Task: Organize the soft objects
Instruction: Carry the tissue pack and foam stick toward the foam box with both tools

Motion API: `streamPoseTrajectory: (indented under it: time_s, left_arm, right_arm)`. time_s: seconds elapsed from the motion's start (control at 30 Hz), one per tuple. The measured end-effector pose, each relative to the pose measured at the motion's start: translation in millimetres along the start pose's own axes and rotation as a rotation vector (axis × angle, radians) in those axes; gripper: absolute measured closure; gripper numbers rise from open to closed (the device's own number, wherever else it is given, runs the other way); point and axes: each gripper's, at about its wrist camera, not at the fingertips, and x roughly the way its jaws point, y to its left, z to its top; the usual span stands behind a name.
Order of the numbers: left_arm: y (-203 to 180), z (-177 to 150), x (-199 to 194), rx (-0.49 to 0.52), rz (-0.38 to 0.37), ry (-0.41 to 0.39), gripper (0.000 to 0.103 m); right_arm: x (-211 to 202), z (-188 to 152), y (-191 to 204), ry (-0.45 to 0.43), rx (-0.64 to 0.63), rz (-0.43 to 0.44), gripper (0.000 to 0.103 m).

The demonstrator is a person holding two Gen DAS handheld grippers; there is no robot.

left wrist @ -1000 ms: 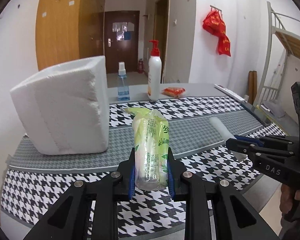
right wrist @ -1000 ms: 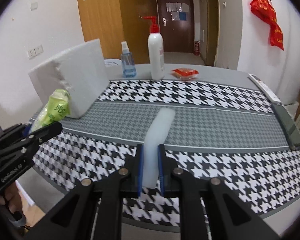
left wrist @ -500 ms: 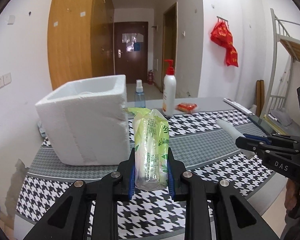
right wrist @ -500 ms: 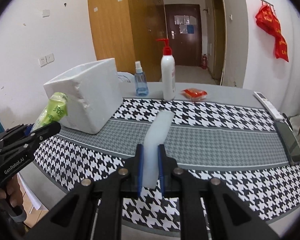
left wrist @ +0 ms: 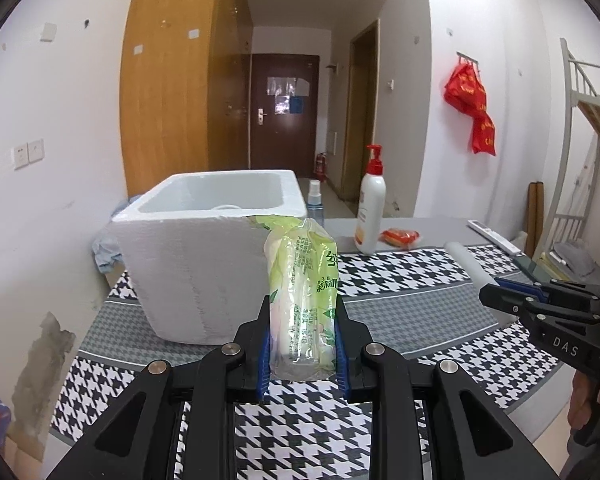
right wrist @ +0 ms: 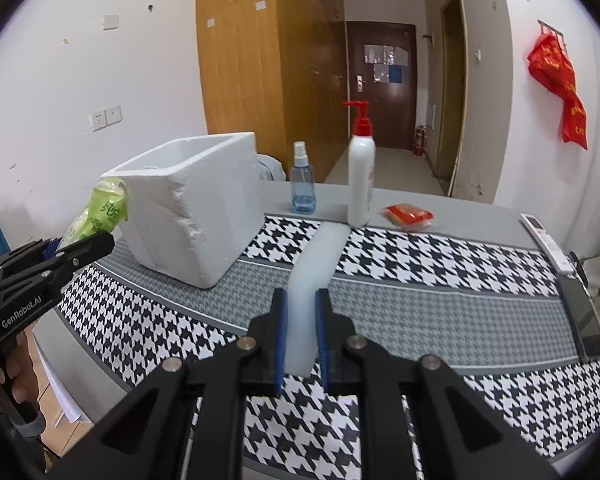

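My left gripper (left wrist: 302, 344) is shut on a green plastic pack (left wrist: 302, 288) and holds it above the table, in front of the open white foam box (left wrist: 212, 256). My right gripper (right wrist: 301, 340) is shut on a white foam strip (right wrist: 314, 276) held above the table's middle. In the right wrist view the left gripper (right wrist: 80, 246) with the green pack (right wrist: 100, 216) is at the left, beside the foam box (right wrist: 192, 216). In the left wrist view the right gripper (left wrist: 500, 292) with the strip (left wrist: 466, 260) is at the right.
A houndstooth cloth (right wrist: 440, 292) covers the table. At the back stand a white pump bottle (right wrist: 360, 176), a blue spray bottle (right wrist: 303, 184) and a red packet (right wrist: 408, 214). A remote (right wrist: 546, 242) and a phone (right wrist: 584, 316) lie at the right edge. A blue cloth (left wrist: 104, 248) lies behind the box.
Both grippers have risen and drawn back from the table with their loads; the foam box's open top now shows in the left wrist view.
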Motion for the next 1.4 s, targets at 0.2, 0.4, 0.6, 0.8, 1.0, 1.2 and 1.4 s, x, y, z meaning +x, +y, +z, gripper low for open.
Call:
streamPoseTrajectory:
  time_s: [0.2, 0.4, 0.6, 0.8, 1.0, 1.2, 1.4]
  left_arm:
    - [5.4, 8.2, -5.3, 0.002, 0.018, -0.026, 0.076]
    - [10.6, 15.2, -8.2, -0.005, 0.034, -0.049, 0.076]
    - [16.8, 21.1, -8.7, -0.003, 0.066, -0.06, 0.076]
    - [27.3, 28.5, -6.9, -0.006, 0.097, -0.072, 0.076]
    - [39.5, 33.2, -3.0, -0.016, 0.12, -0.076, 0.076]
    - [52.7, 33.7, -3.9, -0.032, 0.147, -0.077, 0.076]
    - [67.6, 35.4, -9.8, -0.054, 0.175, -0.091, 0.076]
  right_arm:
    - [2.8, 11.0, 15.9, -0.019, -0.036, 0.032, 0.086]
    - [3.1, 24.2, 28.8, -0.04, -0.071, 0.063, 0.086]
    - [6.7, 37.1, 36.7, -0.055, -0.09, 0.084, 0.086]
    - [13.8, 52.6, 42.2, -0.062, -0.119, 0.086, 0.086]
    - [21.0, 64.6, 49.2, -0.064, -0.145, 0.1, 0.086]
    - [25.7, 78.2, 62.2, -0.075, -0.176, 0.135, 0.086]
    - [29.9, 90.1, 75.8, -0.087, -0.205, 0.163, 0.086]
